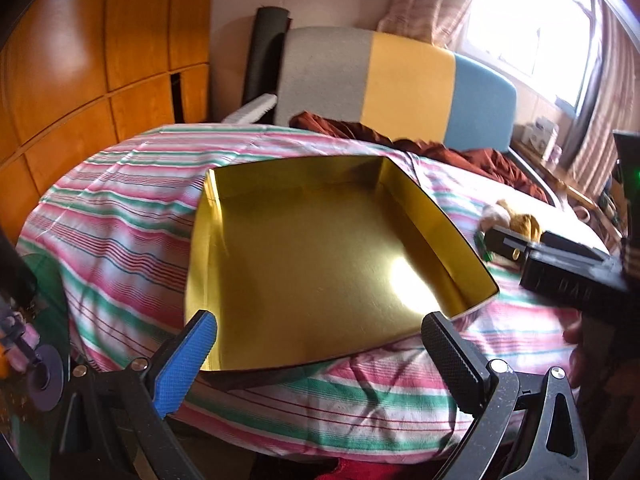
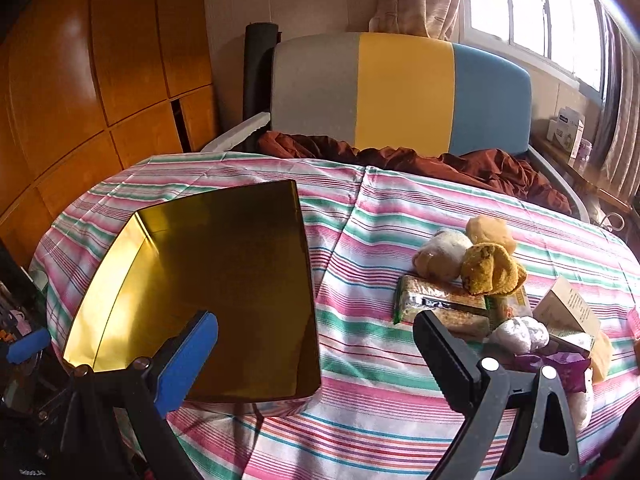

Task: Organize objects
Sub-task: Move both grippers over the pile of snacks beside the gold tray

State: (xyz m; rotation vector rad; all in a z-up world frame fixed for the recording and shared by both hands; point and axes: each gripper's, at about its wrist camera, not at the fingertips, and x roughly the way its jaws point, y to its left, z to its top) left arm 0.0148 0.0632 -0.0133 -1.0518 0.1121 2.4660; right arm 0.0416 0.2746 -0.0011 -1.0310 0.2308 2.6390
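An open box with a shiny gold inside (image 1: 320, 256) lies on the striped bedspread; nothing is in it. It also shows at the left in the right wrist view (image 2: 208, 288). My left gripper (image 1: 320, 344) is open, hovering over the box's near edge. My right gripper (image 2: 316, 344) is open above the bedspread, between the box and a pile of things: rolled socks (image 2: 488, 268), a white sock ball (image 2: 520, 334), wrapped snack bars (image 2: 440, 300), a small carton (image 2: 568, 312) and a purple packet (image 2: 560, 364). The right gripper's body also shows in the left wrist view (image 1: 568, 276).
The striped bedspread (image 2: 380, 216) covers the bed. A rumpled dark red blanket (image 2: 400, 156) lies before the grey, yellow and blue headboard (image 2: 404, 92). Wooden wardrobe doors (image 2: 100, 80) stand at the left. A window and a sill with boxes (image 2: 566, 128) are at the right.
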